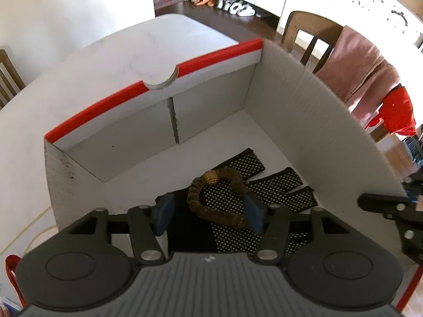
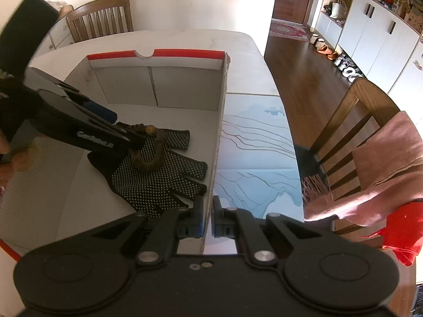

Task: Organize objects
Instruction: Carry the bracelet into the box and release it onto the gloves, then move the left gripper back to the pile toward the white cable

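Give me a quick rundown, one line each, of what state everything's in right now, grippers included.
Cardboard box: open, upright on the table.
Black dotted glove: lying flat on the box floor.
Brown bracelet: lying on the glove, not gripped.
Left gripper: open, fingers either side of the bracelet.
Right gripper: shut on the box's side wall.

Bright daylight, washed-out walls (glare at top); fisheye bends edges, corners dark.

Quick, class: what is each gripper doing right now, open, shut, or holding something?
Left gripper: open above the brown bracelet, not pressing it.
Right gripper: shut on the box wall.
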The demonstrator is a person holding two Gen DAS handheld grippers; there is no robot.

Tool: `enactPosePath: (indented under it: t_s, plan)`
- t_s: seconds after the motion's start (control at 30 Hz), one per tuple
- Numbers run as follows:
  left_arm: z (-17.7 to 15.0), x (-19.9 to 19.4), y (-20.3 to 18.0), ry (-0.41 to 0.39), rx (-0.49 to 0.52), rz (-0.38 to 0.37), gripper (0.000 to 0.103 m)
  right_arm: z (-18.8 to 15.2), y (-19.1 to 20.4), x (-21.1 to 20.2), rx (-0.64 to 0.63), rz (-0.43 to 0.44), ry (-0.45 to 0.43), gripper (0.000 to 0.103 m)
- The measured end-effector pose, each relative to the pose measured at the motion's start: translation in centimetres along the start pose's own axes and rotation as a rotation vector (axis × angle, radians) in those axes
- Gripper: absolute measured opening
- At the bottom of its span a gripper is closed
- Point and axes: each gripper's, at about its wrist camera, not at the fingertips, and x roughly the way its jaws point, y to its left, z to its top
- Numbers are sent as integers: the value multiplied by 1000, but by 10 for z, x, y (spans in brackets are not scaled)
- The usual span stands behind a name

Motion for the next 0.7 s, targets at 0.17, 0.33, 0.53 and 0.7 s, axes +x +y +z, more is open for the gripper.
enactPosePath:
  t_s: [0.17,0.33,0.53,0.7]
  plan:
    - [-4,-16,0,-27,-2,-14,57,0,1,0,-9,-8,1,5]
    - [-10,-36,-2,-63,1,-27,57,1,4,0,-19,-18,5,4]
    - [-21,-69,4,-116,-15,-47,58,1,7,-1,-27,-29,9,4]
    - [-34,-97,9,-162,-35,-55,60,-1,10,-1,-35,-39,14,4]
